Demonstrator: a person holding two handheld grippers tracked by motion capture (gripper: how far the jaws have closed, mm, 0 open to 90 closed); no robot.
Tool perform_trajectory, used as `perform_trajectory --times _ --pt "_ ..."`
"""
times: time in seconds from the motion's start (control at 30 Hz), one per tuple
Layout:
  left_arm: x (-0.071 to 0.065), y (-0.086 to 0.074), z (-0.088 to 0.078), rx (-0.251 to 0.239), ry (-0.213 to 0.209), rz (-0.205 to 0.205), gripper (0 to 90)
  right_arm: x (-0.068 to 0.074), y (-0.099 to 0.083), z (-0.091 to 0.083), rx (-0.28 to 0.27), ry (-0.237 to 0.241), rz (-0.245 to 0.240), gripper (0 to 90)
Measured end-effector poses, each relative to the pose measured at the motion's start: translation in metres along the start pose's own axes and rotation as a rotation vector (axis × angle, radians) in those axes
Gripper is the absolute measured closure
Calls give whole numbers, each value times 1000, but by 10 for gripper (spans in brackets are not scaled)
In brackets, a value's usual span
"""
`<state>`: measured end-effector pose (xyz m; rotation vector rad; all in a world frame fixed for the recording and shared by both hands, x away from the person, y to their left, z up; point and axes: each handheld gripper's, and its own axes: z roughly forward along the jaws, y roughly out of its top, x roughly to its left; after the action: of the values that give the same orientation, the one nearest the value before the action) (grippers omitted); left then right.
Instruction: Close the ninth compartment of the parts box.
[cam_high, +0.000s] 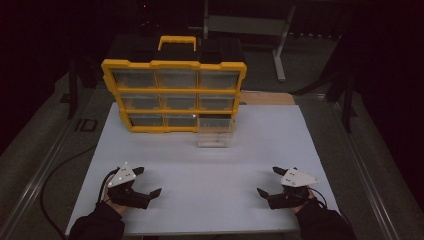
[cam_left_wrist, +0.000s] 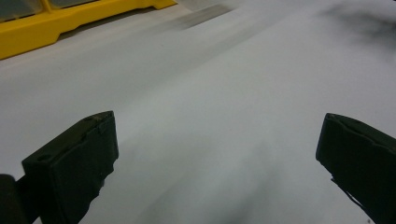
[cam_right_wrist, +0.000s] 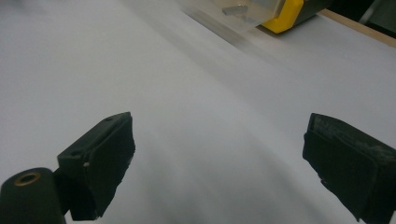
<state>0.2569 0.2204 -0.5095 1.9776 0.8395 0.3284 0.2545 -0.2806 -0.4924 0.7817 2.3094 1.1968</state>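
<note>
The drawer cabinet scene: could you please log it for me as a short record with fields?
cabinet: yellow drawer cabinet, upright at the far side of the white board
drawers: three rows of three
pulled out: bottom right drawer, clear, sticking forward
left gripper: open, low over the board, holding nothing
right gripper: open, holding nothing

Yellow organizer (cam_high: 173, 65), white table (cam_high: 210, 170), black fingers (cam_left_wrist: 74, 163)
</note>
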Motion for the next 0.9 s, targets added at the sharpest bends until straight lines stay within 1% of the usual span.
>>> perform_trajectory --times 0.1,0.17,0.23,0.33,0.37,0.57,0.67,0.73,0.83,0.9 --pt "0 0 0 2 -2 -1 0 0 1 -1 -3 8 12 87" --pt "0 0 0 0 1 -1 0 0 3 -3 -4 3 6 87" --pt "0 0 0 -4 1 -3 0 -2 6 -6 -26 11 26 87" --pt "1 -1 0 -10 -5 -5 0 -4 12 -12 -48 -8 27 87" --pt "2 -1 -1 -10 -11 -8 0 -4 14 -13 -51 -14 30 87" --pt "2 0 -2 -19 -14 -13 0 -8 25 -21 -64 -49 30 87" --pt "2 0 -4 -23 -7 -9 0 -10 34 -26 -76 -64 51 87" --pt "2 0 -5 -29 -10 -10 0 -13 40 -29 -74 -87 44 87" --pt "3 -1 -4 -23 -9 -9 0 -16 47 -32 -67 -111 49 87" --pt "3 -1 -4 -23 -8 -13 0 -17 51 -33 -75 -106 56 87"
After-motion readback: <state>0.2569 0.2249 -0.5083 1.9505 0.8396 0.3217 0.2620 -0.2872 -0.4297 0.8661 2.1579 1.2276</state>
